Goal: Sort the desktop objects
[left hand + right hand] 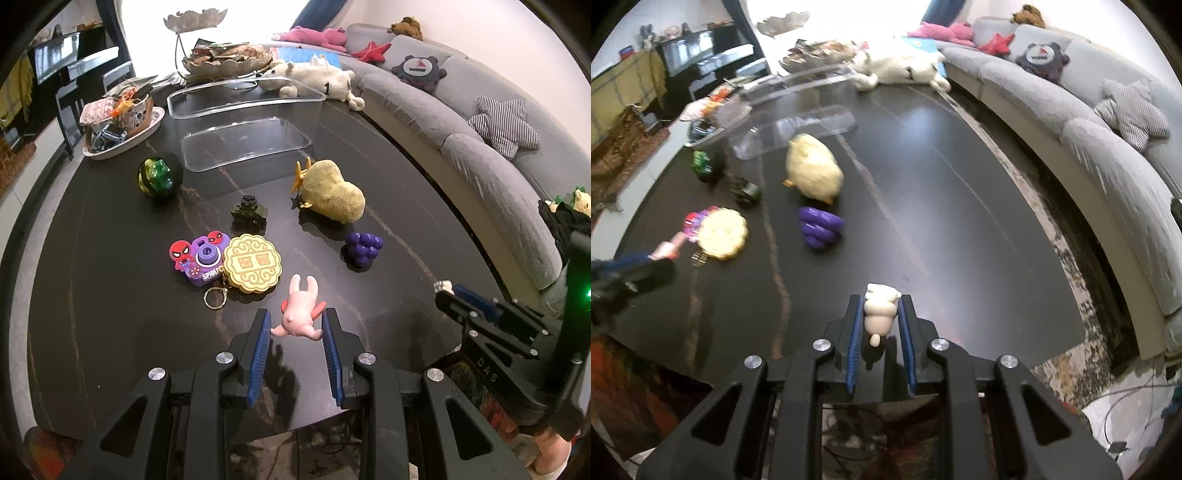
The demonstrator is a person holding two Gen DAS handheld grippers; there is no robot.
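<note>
From the left wrist, the left hand-held gripper (pixel 297 325) is clamped on a pink rabbit (pixel 299 314) just above the dark table (pixel 110 258), with a mooncake (pixel 253 263), camera toy (pixel 197 258), grapes (pixel 363 246), brick tank (pixel 249 213), yellow plush (pixel 332 192), green ball (pixel 157 178) and clear bin (pixel 243 122) spread beyond. From the right wrist, the right hand-held gripper (pixel 881 314) is closed on a cream figurine (pixel 880 308) over the table's near edge; the grapes (pixel 820 227) and plush (pixel 812 168) lie further off.
</note>
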